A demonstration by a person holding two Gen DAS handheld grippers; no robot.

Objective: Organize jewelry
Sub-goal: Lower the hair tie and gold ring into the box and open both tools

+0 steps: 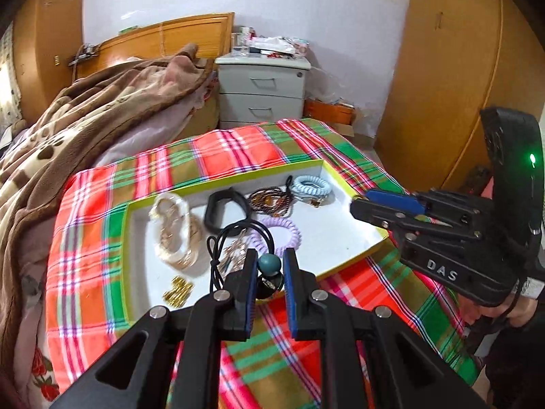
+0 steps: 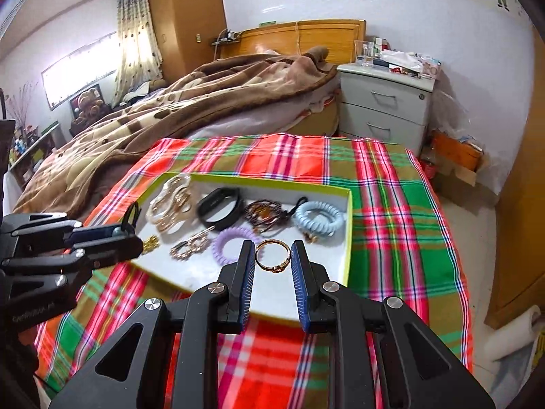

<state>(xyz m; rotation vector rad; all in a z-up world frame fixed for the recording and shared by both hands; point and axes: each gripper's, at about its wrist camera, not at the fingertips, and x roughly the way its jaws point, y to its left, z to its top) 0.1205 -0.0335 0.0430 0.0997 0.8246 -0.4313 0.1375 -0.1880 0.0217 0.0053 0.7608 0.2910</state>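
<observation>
A white box with a lime rim lies on a plaid cloth and holds jewelry. My left gripper is shut on a black hair tie with a teal bead over the box's near edge; its cord loops up. My right gripper is shut on a gold ring above the box's near side. It also shows in the left wrist view. The left gripper shows at the left of the right wrist view.
The box holds a purple coil tie, a blue coil tie, a black band, beaded bracelets, pearl and gold bracelets, a gold clip and gold beads. A bed with a brown blanket and a nightstand stand behind.
</observation>
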